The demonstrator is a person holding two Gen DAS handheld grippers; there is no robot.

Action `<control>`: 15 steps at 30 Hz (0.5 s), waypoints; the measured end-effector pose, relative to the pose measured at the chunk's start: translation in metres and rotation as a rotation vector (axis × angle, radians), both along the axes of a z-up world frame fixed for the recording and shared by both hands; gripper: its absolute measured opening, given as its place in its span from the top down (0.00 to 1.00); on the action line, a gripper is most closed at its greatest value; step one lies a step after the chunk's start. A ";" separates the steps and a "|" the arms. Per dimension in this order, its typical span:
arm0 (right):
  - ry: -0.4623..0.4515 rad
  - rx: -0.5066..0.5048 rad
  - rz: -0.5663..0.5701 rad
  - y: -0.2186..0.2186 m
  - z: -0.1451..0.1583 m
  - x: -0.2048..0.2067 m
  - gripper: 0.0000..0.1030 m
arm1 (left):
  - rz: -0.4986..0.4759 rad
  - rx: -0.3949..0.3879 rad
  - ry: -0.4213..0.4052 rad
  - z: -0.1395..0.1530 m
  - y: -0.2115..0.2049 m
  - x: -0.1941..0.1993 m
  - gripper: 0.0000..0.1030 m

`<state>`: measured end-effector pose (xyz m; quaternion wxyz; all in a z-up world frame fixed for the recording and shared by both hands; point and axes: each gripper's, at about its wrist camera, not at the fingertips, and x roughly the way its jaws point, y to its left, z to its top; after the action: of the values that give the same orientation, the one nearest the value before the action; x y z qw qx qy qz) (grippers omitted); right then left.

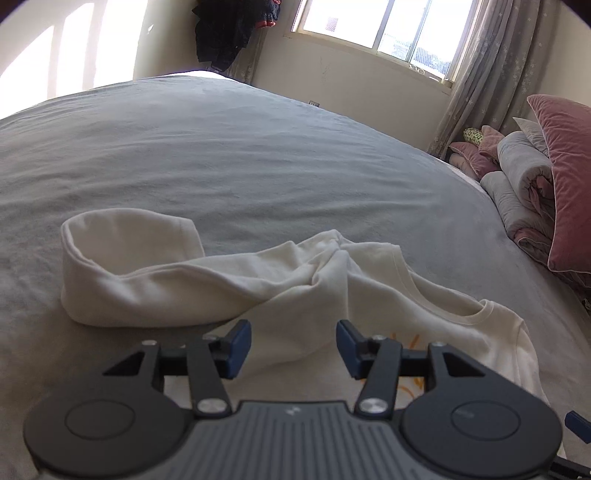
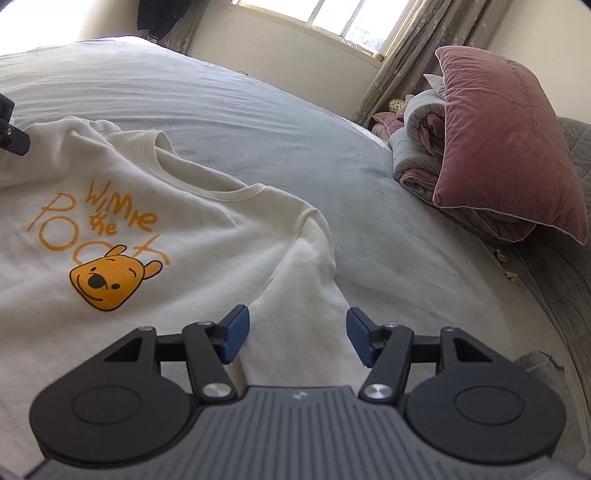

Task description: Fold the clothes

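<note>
Cream sweatshirt [image 2: 155, 236] lies front-up on the grey bedsheet [image 1: 229, 155], w/ orange lettering and a yellow bear face printed on the chest. All places below are given relative to the sweatshirt.

Left gripper [image 1: 293, 349] hangs over the sweatshirt's body, just short of the bunched folds at the shoulder. Blue pads [image 1: 236, 349] stand apart, nothing clamped btwn them; cloth shows under the gap, but whether the tips touch it can't be told. One sleeve [image 1: 140, 273] runs out from the shoulder to the far left of the body, folded back on itself so the cuff end stands up in an open loop.

Right gripper [image 2: 298, 338] sits over the sweatshirt's other sleeve [image 2: 303, 295], near where it leaves the shoulder seam. Pads likewise spread, released, gripping nothing; sleeve cloth lies below the gap. In the right wrist view, a black bit of the left gripper shows at the sweatshirt's far left edge.

Neckline [image 2: 207, 184] points away from both cameras, toward the window wall [image 1: 354, 81].

Beyond the sweatshirt's right side: pink pillow [image 2: 509, 147] leaning on a rolled grey-and-pink quilt [image 2: 424, 147], well apart from the garment. Curtain [image 1: 491, 74] hangs behind those. Dark clothes [image 1: 225, 29] hang on the wall far past the sweatshirt's top left.
</note>
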<state>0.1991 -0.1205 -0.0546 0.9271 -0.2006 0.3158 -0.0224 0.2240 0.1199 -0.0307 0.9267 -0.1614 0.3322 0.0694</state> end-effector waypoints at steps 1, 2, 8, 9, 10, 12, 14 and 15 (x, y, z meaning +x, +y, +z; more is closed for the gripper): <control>0.013 0.019 -0.004 -0.001 0.001 -0.007 0.40 | -0.001 0.002 0.009 -0.001 0.001 -0.008 0.49; 0.023 0.035 -0.009 -0.001 0.002 -0.014 0.40 | -0.002 0.007 0.014 -0.002 0.003 -0.017 0.49; 0.066 0.121 -0.026 -0.001 0.005 -0.059 0.39 | -0.056 0.060 0.038 -0.005 0.001 -0.055 0.49; 0.074 0.131 -0.025 -0.001 0.005 -0.066 0.39 | -0.071 0.070 0.045 -0.006 -0.001 -0.060 0.48; 0.081 0.141 -0.024 0.000 0.005 -0.073 0.39 | -0.084 0.078 0.049 -0.006 -0.004 -0.064 0.48; 0.094 0.159 -0.019 0.000 0.005 -0.086 0.38 | -0.113 0.090 0.058 -0.008 -0.010 -0.074 0.45; 0.107 0.181 -0.011 0.000 0.004 -0.099 0.38 | -0.150 0.102 0.062 -0.009 -0.017 -0.088 0.40; 0.114 0.205 -0.007 -0.001 0.004 -0.107 0.37 | -0.164 0.116 0.059 -0.011 -0.021 -0.095 0.37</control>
<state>0.0924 -0.1214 -0.0504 0.9231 -0.1046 0.3695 0.0182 0.1291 0.0991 -0.0414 0.9269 -0.0774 0.3669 0.0170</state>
